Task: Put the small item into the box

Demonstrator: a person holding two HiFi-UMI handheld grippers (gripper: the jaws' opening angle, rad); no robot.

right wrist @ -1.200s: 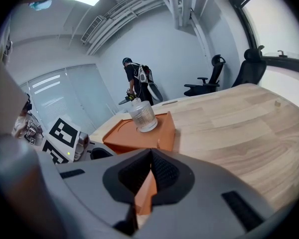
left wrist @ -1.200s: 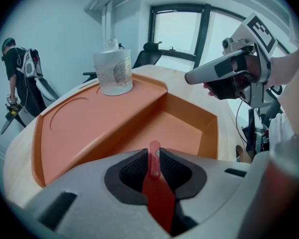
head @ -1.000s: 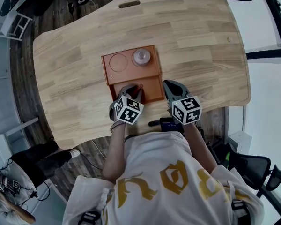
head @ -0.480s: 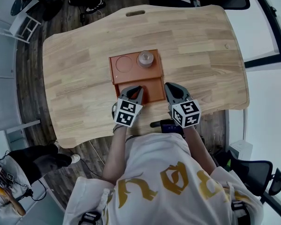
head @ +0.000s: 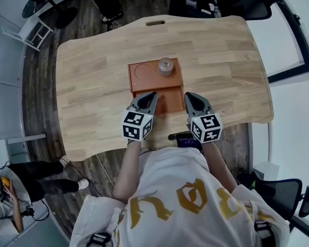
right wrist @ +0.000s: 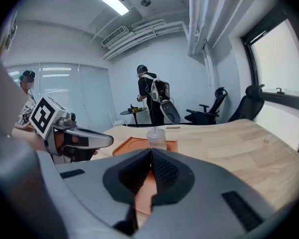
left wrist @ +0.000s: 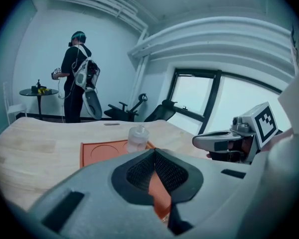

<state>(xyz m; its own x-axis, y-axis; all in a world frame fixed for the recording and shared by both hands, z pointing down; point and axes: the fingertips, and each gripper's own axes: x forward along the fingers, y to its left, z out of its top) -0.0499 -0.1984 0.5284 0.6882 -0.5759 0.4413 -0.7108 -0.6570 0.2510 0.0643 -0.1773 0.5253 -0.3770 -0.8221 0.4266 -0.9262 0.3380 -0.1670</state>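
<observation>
So, left gripper [head: 149, 95] and right gripper [head: 190, 96] both pinched closed, empty; open your right before reaching the upper-centre clear jar [head: 165, 66].

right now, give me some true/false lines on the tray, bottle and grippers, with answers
1. The bottle is on the tray. True.
2. The left gripper holds the bottle. False: its jaws are shut on nothing, at the tray's near end, apart from the bottle.
3. The right gripper is shut. True.
4. The bottle lies on its side. False: it stands upright in a round recess at the tray's far end.
</observation>
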